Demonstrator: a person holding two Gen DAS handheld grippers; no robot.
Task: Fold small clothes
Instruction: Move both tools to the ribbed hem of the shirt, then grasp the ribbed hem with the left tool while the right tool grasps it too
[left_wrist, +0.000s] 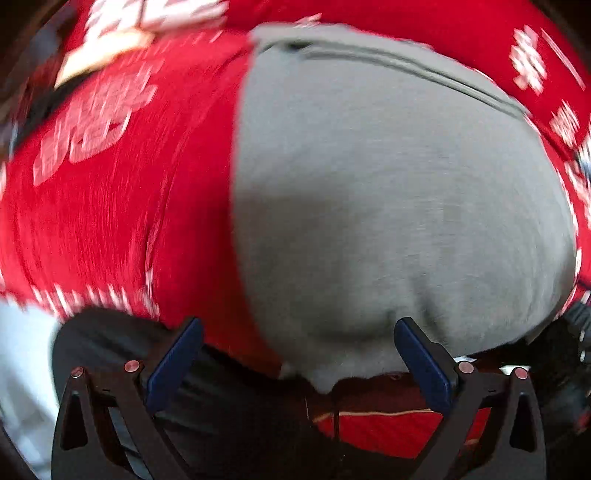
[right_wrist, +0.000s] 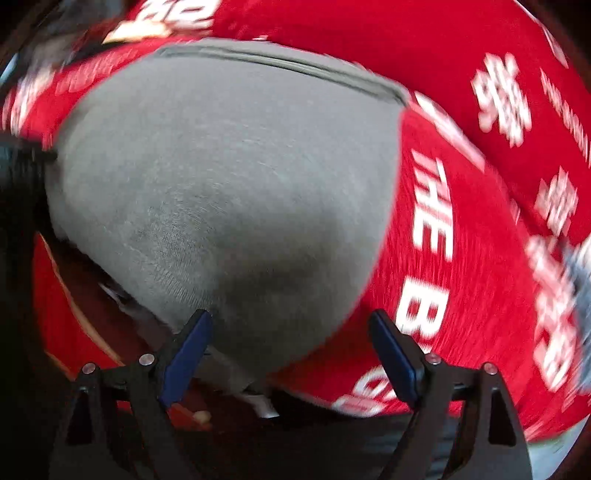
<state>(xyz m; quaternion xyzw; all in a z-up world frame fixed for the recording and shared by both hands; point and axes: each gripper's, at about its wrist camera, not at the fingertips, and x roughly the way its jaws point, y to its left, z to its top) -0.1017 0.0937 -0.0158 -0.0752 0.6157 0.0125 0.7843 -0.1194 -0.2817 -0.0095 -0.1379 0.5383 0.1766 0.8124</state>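
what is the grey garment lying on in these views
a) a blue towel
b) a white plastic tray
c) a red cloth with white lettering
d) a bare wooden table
c: in both wrist views the grey garment lies spread over a red cloth printed with white lettering, which shows around its edges; no blue towel or white tray is visible under it.

– What is the grey garment (left_wrist: 388, 184) made of?
– Soft matt knit cloth, slightly fuzzy. It lies on a red cloth (left_wrist: 110, 221) with a woven look and flat white print.
– And the fingers (right_wrist: 188, 350)?
– Smooth matt blue pads on black plastic, with shiny metal rivets.
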